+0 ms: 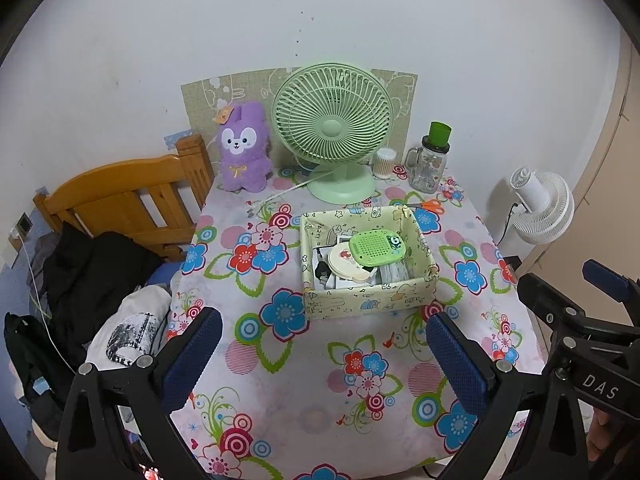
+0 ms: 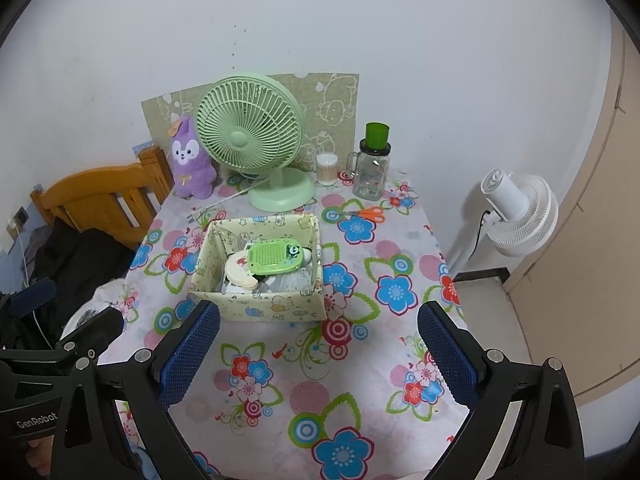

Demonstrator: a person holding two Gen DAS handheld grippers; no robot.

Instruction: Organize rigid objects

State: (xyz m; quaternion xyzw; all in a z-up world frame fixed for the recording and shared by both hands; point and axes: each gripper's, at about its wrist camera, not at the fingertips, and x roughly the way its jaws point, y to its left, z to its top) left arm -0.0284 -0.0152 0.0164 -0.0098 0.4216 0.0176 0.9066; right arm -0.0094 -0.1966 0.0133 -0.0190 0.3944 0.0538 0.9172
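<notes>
Both claws, left claw and right claw, hover released and empty above the counter; the scissors are best approached blades-flat toward the fabric box.

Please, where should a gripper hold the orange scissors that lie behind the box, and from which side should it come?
Probably grip the orange scissors at the handle loops, coming from above on the jar side. They lie flat on the table, handles right, thin blades pointing left towards the box.

1. Pale-yellow printed fabric box: its near wall hides the lower contents.
2. Green perforated plastic case covers the items beneath; these cannot be identified.
3. Print on the clear glass handled jar: too small to read.
</notes>
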